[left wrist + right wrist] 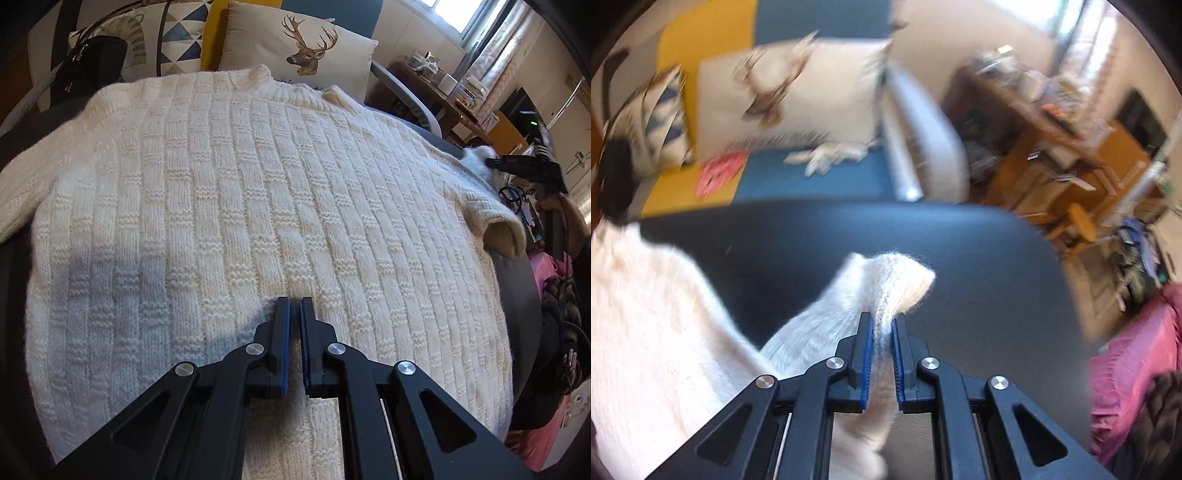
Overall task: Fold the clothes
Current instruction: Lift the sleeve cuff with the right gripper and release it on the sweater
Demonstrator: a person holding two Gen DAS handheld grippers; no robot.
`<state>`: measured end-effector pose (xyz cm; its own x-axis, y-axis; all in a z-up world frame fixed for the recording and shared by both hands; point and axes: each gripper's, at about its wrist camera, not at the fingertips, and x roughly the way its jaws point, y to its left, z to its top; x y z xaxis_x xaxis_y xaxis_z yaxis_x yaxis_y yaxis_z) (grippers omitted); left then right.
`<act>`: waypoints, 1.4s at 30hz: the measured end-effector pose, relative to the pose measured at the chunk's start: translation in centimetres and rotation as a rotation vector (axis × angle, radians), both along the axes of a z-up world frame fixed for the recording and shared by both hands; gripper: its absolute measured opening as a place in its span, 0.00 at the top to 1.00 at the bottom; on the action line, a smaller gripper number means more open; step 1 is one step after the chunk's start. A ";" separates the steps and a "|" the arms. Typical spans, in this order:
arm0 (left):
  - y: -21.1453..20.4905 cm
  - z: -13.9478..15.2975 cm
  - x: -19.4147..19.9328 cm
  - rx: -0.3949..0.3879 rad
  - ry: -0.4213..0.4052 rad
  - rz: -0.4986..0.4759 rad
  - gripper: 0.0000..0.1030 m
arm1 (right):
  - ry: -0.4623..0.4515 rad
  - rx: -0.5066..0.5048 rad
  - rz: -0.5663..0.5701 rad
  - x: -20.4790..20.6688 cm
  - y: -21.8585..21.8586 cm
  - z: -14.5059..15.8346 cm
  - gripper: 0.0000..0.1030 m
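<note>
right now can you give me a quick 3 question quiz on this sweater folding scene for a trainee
1. True or false: the right gripper is shut on the sweater's sleeve.
2. Multiple choice: what is printed on the cushion behind the sweater? A) a deer head B) a cat C) a flower
3. Fill in the missing word: the left gripper hangs over the sweater's body with its jaws ____ and nothing between them.

Key
1. True: the knit sleeve is pinched between its blue pads.
2. A
3. shut
</note>
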<state>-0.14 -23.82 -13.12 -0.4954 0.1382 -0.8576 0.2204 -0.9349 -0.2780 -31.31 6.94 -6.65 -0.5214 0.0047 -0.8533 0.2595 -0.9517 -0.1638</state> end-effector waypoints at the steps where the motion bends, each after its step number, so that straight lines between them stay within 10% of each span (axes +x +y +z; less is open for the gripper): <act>1: 0.0 0.0 0.0 -0.001 0.001 -0.002 0.95 | 0.028 0.000 -0.028 0.5 1.3 1.0 0.92; 15: 0.5 0.1 -0.3 -0.056 -0.001 -0.022 0.95 | 0.213 -0.245 -0.433 10.0 19.8 9.5 0.92; 22: 0.6 0.2 -0.4 -0.077 -0.013 -0.014 0.95 | 0.066 -0.673 -0.637 11.2 26.0 8.1 0.74; 28: 0.7 1.6 -1.0 -0.059 -0.019 -0.012 0.95 | 0.088 -0.604 -0.499 16.2 25.8 5.5 0.74; 33: 2.7 4.0 -3.7 -0.112 0.042 -0.078 0.95 | 0.354 -0.209 -0.250 22.5 20.9 8.3 0.73; 37: 4.5 4.2 -6.1 -0.091 0.047 -0.103 0.95 | 0.576 0.091 -0.153 23.8 17.2 8.3 0.07; 42: 6.8 3.4 -7.6 -0.084 0.016 -0.147 0.94 | 0.255 -0.058 -0.027 18.7 18.4 2.2 0.30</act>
<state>-7.77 -17.05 -9.76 -0.4893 0.1380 -0.8611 0.0760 -0.9769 -0.1998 -12.64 25.33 -4.43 -0.7203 -0.0237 -0.6933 0.1910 -0.9676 -0.1654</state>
